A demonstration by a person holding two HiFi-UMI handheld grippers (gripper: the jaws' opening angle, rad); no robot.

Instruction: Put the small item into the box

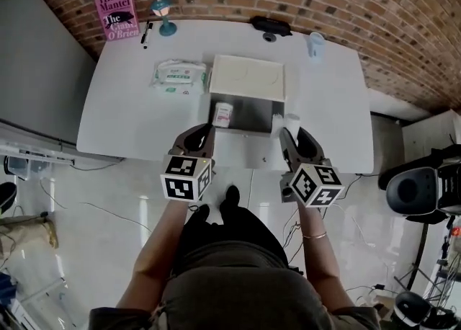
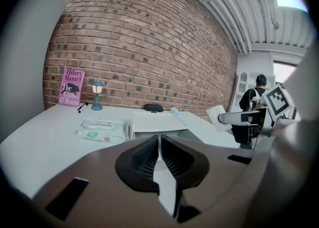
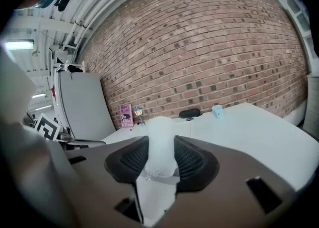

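Observation:
An open box (image 1: 247, 76) stands mid-table, its pale lid folded back and its grey inside facing me. A small white item with a pink label (image 1: 223, 114) lies in its left part. My right gripper (image 1: 288, 134) hovers at the box's near right corner, shut on a small white bottle (image 1: 292, 123); in the right gripper view the bottle (image 3: 160, 142) stands upright between the pads. At the box's near left edge my left gripper (image 1: 205, 130) is shut, and the left gripper view shows the left gripper (image 2: 159, 140) with nothing in its thin slit. The box (image 2: 157, 122) lies just ahead.
A pack of wet wipes (image 1: 178, 76) lies left of the box. Along the table's far edge are a pink book (image 1: 117, 13), a small blue lamp (image 1: 163, 17), a pen (image 1: 146, 33), a black case (image 1: 271, 26) and a pale cup (image 1: 316, 44). Brick wall behind.

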